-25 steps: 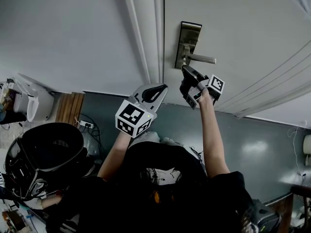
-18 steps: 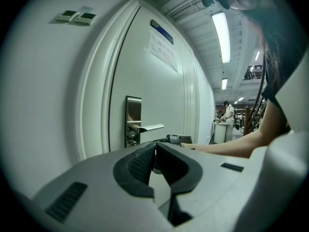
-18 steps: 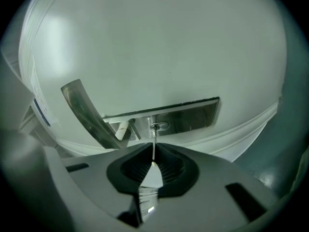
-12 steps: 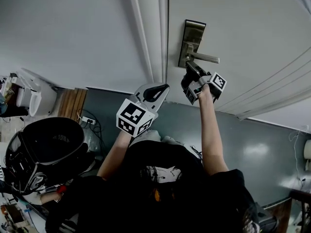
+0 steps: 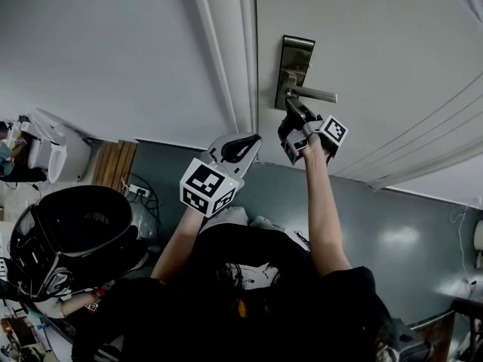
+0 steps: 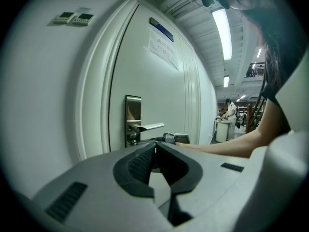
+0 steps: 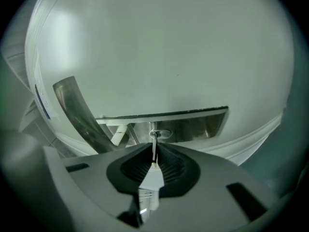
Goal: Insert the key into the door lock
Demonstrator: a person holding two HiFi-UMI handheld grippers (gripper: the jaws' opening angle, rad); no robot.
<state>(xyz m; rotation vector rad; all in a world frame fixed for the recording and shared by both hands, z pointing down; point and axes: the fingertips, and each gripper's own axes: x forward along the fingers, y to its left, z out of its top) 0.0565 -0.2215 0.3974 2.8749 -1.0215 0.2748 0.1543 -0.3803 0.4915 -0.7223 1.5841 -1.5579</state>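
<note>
A metal lock plate (image 5: pixel 293 66) with a lever handle (image 5: pixel 315 93) sits on the white door (image 5: pixel 377 44). My right gripper (image 5: pixel 293 112) is just under the handle, shut on a thin metal key (image 7: pixel 154 151). The key's tip reaches the keyhole cylinder (image 7: pixel 160 134) on the plate (image 7: pixel 193 124); how deep it sits cannot be told. My left gripper (image 5: pixel 243 143) hangs lower left, away from the door, shut with nothing between its jaws. From the left gripper view the plate (image 6: pixel 132 120), the handle (image 6: pixel 150 126) and the right gripper (image 6: pixel 176 138) appear ahead.
The white door frame (image 5: pixel 226 51) runs beside the lock, with a grey wall (image 5: pixel 98 51) to its left. A black helmet (image 5: pixel 72 240) and a white appliance (image 5: pixel 49 153) lie lower left on the floor. A person (image 6: pixel 231 112) stands far down the corridor.
The right gripper with the key has stayed at the lock, edging slightly closer under the handle. The left gripper has hardly moved.
</note>
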